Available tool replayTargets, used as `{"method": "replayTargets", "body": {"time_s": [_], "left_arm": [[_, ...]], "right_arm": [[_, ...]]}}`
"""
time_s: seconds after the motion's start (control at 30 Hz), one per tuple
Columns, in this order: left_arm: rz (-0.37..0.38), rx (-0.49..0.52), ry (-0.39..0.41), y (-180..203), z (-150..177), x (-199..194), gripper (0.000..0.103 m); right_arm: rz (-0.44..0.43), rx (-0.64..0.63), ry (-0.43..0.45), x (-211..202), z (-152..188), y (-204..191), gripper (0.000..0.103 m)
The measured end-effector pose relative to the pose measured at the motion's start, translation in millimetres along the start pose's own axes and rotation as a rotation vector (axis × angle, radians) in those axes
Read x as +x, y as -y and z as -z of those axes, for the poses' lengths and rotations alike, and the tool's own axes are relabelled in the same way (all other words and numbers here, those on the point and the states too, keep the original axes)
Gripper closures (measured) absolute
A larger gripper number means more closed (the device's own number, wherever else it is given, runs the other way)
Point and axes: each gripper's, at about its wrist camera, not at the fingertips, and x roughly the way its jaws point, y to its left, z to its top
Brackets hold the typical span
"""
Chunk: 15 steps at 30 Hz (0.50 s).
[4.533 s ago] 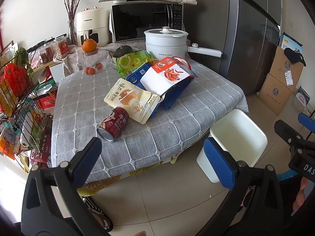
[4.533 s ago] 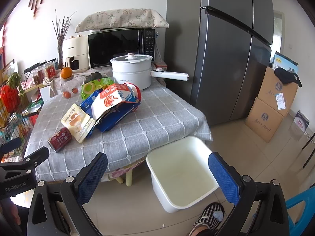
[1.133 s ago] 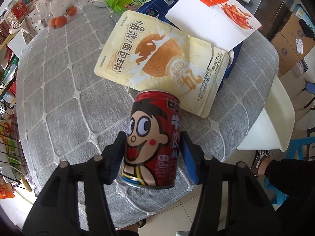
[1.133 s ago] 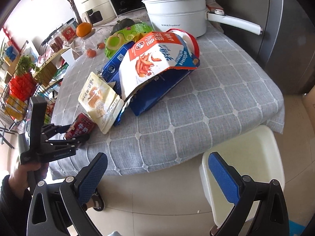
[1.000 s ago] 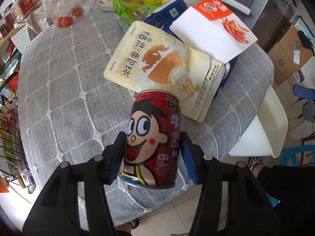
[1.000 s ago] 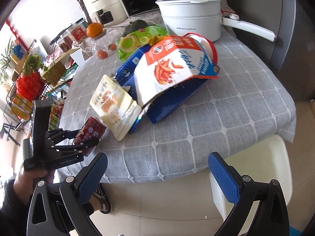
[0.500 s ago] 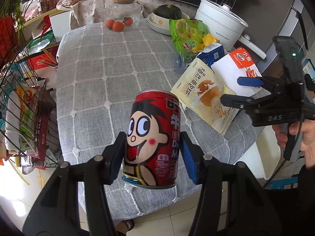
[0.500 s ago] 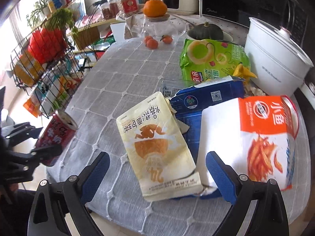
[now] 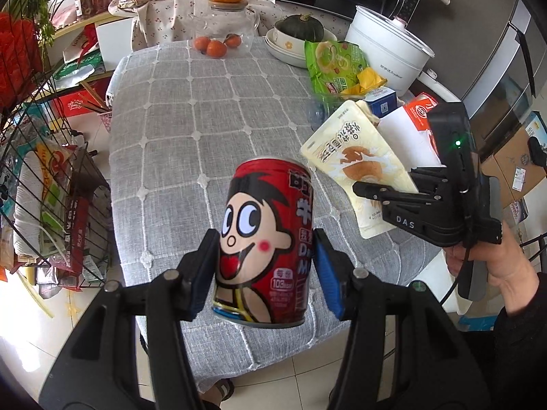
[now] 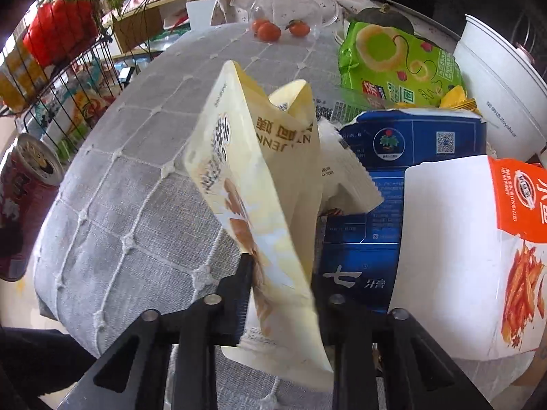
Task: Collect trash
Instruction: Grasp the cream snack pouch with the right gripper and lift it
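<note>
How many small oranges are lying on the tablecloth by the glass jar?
3 show in the left wrist view: two close together left of the glass jar, one seen through it. More may be hidden behind the jar.

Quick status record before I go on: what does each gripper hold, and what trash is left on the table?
left gripper: shut on the red can, lifted off the table
right gripper: shut on the cream snack bag, raised on edge
trash left on table: green chip bag, blue box, orange-and-white bag
not trash nearby: white pot, small oranges
bin: not in view
</note>
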Motion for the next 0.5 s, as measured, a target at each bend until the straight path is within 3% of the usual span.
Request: {"method": "replayTargets", "body": {"time_s": [0.1,0.33,0.5], "left_arm": [[0.006,-0.006,0.017,1.8,-0.6,-5.1,0.047],[0.039,0.012,0.047,23.0,-0.4,-14.5,0.047],[0.082,0.067,0.057,59.2,0.5,-17.0,0.047]], "right_arm": [[-0.019,0.034,0.043,-21.2,1.0,4.1,0.096],[-0.065,0.116,0.12,-78.5,13.2,18.6,0.097],[-0.032,0.192,0.163,-128.3,52.3,44.5,0.097]]}}
